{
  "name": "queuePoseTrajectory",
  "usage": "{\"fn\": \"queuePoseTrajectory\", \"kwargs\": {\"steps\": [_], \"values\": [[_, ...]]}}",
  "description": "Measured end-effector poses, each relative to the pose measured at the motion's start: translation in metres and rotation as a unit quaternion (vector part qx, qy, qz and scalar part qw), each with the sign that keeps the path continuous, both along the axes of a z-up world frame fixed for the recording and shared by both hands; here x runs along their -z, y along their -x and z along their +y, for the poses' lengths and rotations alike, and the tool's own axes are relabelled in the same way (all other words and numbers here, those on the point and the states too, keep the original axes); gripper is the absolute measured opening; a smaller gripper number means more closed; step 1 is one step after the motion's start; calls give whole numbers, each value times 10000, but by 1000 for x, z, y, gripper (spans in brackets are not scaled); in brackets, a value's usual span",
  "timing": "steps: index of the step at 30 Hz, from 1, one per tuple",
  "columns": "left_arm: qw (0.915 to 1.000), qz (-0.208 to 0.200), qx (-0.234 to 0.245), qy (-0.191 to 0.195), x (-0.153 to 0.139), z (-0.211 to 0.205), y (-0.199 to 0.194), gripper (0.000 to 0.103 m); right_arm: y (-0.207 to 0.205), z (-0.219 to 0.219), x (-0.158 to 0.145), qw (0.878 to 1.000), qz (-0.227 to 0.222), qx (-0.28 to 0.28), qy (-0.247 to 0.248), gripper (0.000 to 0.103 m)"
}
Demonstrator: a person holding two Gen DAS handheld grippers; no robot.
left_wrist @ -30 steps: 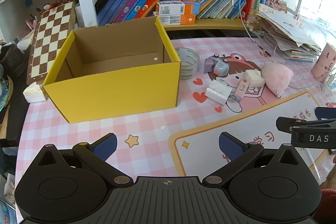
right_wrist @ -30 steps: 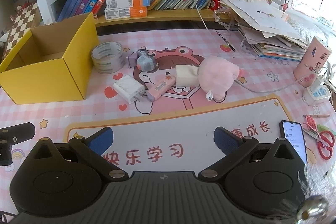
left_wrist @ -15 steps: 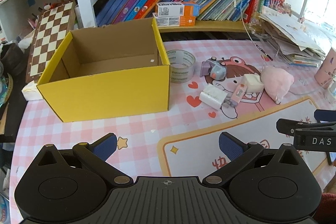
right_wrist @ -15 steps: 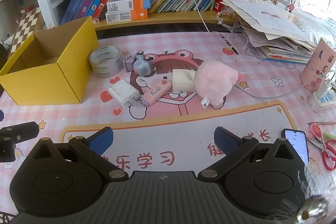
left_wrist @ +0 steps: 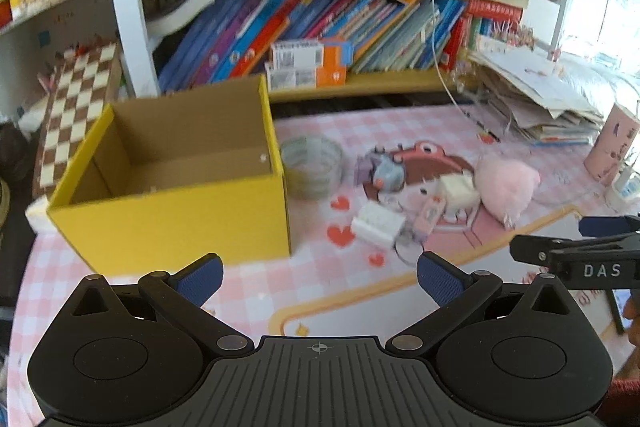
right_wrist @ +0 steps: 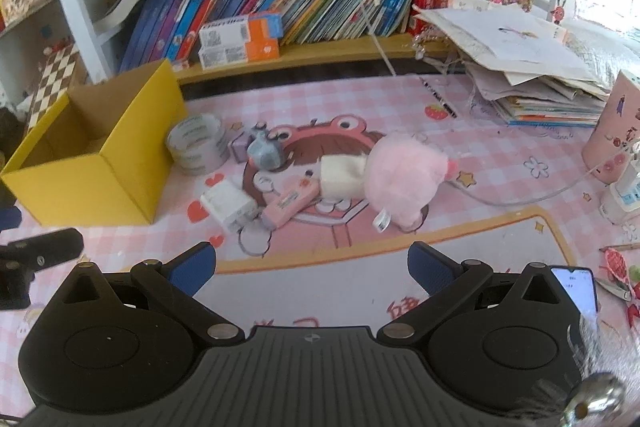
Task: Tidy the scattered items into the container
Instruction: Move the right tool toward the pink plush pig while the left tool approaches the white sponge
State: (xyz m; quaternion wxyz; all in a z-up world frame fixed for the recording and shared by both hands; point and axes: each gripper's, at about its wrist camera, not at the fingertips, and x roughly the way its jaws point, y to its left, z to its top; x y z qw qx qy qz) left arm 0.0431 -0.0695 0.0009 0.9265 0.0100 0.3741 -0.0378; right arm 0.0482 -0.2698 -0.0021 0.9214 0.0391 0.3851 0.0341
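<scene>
Our right gripper [right_wrist: 312,263] hung with jaws apart, nearer than our equally spread left gripper [left_wrist: 318,273] to the white charger [right_wrist: 230,205], which lay ahead-left, right of the yellow box [right_wrist: 100,163].

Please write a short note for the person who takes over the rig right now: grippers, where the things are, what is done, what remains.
Left gripper: open, holding nothing. Right gripper: open, holding nothing.
Yellow box stands on the left of the mat; nothing shows inside it.
Still on the mat to its right: tape roll, grey-purple toy, white charger, pink device, white block, pink plush.
Done: nothing yet. Left: put all six in.
</scene>
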Motion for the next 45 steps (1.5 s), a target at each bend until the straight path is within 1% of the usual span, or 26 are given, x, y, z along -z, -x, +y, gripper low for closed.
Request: {"fn": "queuePoseTrajectory", "kwargs": {"steps": [4, 8, 11, 13, 17, 20, 24, 28, 32, 38, 45], "values": [[9999, -127, 6, -39, -3, -6, -11, 103, -3, -9, -1, 9997, -139, 163, -72, 103], [9997, -194, 118, -69, -4, -15, -17, 103, -3, -18, -4, 9977, -538, 393, -133, 103], [9989, -283, 152, -350, -4, -23, -22, 103, -8, -20, -5, 9966, -726, 386, -40, 103], [9982, -291, 221, -475, -3, -28, -27, 103, -13, -23, -5, 9964, -750, 397, -7, 103], [9988, -210, 239, -362, -1, -32, -37, 103, -25, -29, 1, 9973, -571, 463, -73, 100], [9987, -225, 331, -310, 1, -35, -44, 102, -33, -33, 7, 9976, -466, 519, -55, 95], [9976, -194, 532, -388, 7, -44, -51, 100, -45, -41, 18, 9977, -232, 643, -34, 88], [9967, -23, 713, -375, 17, -53, -62, 100, -55, -47, 24, 9973, -113, 719, 7, 88], [9949, 126, 895, -454, 28, -62, -72, 100, -64, -51, 30, 9972, -30, 748, 85, 88], [9920, 338, 1095, -531, 42, -69, -86, 100, -82, -57, 43, 9964, 207, 828, 26, 88], [9888, 460, 1275, -623, 55, -76, -99, 100, -104, -61, 52, 9952, 378, 903, -17, 88]]}}
